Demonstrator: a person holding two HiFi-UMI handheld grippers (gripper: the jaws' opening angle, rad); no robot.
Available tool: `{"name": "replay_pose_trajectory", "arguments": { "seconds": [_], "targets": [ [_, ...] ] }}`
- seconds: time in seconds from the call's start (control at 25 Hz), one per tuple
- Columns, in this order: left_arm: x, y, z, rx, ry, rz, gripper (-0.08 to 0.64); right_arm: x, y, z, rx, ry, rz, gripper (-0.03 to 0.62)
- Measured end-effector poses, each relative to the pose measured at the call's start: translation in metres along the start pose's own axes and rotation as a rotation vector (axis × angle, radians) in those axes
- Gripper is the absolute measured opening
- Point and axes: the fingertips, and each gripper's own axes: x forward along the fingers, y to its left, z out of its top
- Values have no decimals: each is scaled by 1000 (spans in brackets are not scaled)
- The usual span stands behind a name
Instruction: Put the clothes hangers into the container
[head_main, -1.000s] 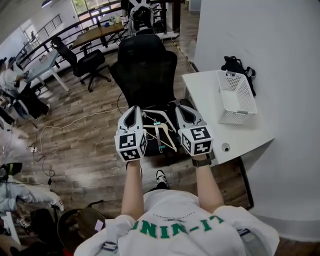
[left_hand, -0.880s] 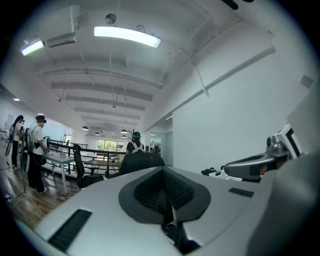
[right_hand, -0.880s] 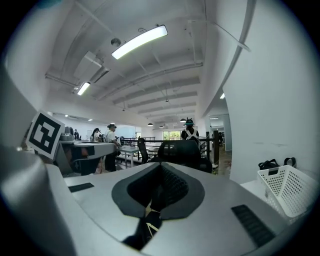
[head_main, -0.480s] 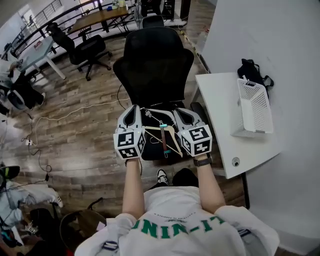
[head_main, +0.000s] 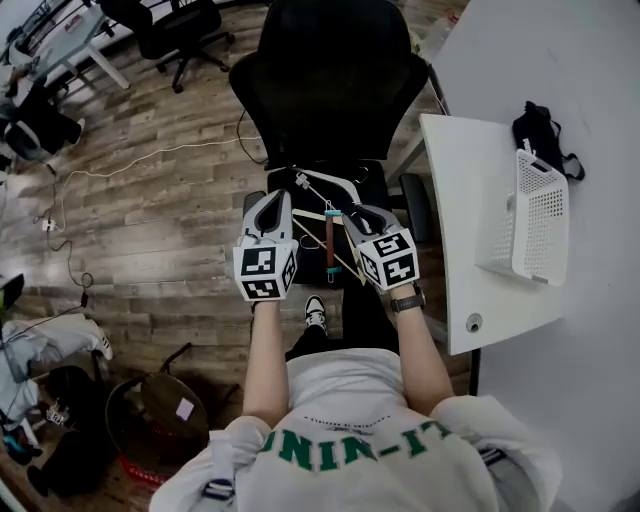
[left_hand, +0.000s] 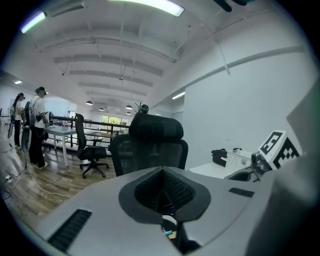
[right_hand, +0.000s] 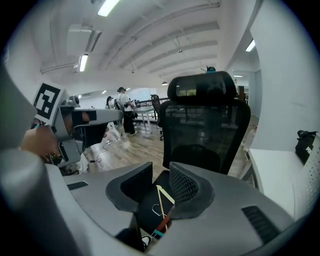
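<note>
**Head view.** A small heap of clothes hangers (head_main: 327, 225) lies on the seat of a black mesh office chair (head_main: 335, 80). The hangers have pale wooden arms and thin wire hooks, and one has a dark red bar with a teal clip. The white perforated plastic basket (head_main: 545, 215) stands well apart from them, on the white desk (head_main: 465, 210) at the right, beside a black bag (head_main: 540, 128). Both bare forearms reach forward, roughly parallel, with a watch on the right wrist. The left claw (head_main: 274, 198) and the right claw (head_main: 359, 211) sit side by side above the front of the seat. Their tips point forward and tilt down, and the hangers lie between them.

**Left gripper view.** The left claw's jaws are together with nothing held. A scrap of teal and pale wood shows in the slit below them. The chair's backrest rises straight ahead, and the basket and bag appear on the desk to the right.

**Right gripper view.** The right claw's jaws stand a narrow way apart and have just been opening. A pale wooden arm, a wire hook and the red bar with its teal clip show through the gap, lying on the dark seat. The pads do not press on them.
</note>
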Motion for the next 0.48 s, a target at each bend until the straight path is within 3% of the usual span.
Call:
{"name": "replay_pose_trajectory", "arguments": {
  "seconds": [0.24,0.48],
  "targets": [
    [35,8,-47,-27,60,16,12,68,0,-78,50,206,117,165],
    [74,18,-105,-58,109,22,12,136,-12,-168,132,360,152,207]
  ]
}}
